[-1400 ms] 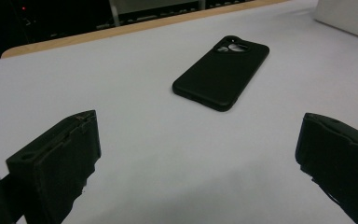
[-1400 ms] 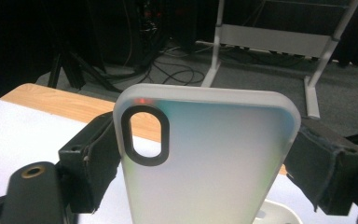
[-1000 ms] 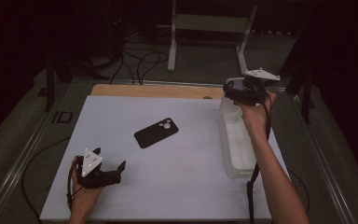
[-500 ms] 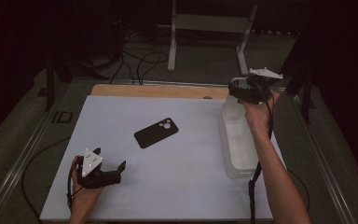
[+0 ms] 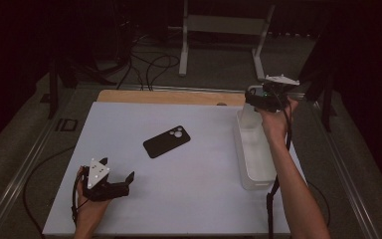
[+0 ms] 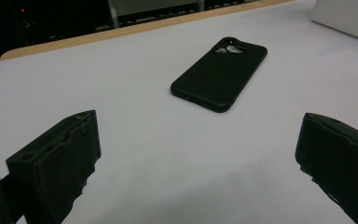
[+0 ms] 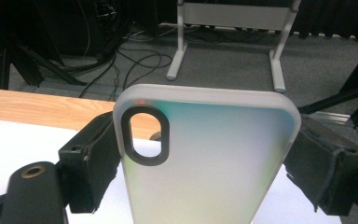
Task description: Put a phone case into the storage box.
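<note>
The right tool pinches a translucent frosted phone case by its long edges, raised above the clear plastic bin. Such a shallow edge grip could slip. The left tool rests wide open, empty, near the black phone on the white tabletop.

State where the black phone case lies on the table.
In the high view, the black phone case lies mid-table, ahead of the open left gripper.
</note>
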The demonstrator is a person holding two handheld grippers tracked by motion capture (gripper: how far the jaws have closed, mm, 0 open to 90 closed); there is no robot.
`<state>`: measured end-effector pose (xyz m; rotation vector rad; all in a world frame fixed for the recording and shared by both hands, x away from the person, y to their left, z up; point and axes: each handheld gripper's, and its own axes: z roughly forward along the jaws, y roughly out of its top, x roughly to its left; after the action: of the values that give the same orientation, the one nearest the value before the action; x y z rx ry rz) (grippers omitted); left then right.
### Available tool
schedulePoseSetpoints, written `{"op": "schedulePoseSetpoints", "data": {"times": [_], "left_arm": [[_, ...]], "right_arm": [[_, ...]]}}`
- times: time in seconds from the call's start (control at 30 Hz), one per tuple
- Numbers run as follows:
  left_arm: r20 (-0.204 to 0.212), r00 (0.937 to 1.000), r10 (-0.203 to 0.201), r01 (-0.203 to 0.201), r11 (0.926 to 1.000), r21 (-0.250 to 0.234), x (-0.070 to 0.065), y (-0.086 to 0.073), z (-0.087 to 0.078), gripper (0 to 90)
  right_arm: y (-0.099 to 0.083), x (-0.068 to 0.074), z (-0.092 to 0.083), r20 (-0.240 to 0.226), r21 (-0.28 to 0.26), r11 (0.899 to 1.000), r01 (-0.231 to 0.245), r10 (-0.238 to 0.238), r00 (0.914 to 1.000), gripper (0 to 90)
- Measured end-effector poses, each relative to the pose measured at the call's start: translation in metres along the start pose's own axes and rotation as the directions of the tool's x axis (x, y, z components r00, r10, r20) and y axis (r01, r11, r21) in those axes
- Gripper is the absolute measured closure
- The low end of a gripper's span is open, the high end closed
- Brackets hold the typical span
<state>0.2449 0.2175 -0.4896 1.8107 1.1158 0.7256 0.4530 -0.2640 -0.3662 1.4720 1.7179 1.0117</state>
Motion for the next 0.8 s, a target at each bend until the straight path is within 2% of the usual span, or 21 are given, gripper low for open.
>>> {"op": "schedulePoseSetpoints", "data": {"times": [0.8], "left_arm": [[0.001, 1.0000, -0.001, 0.001, 0.9999, -0.013, -0.001, 0.000, 0.000, 0.5]], "right_arm": [[-0.013, -0.006, 0.014, 0.011, 0.045, 0.999, -0.021, 0.020, 0.9997, 16.5]]}}
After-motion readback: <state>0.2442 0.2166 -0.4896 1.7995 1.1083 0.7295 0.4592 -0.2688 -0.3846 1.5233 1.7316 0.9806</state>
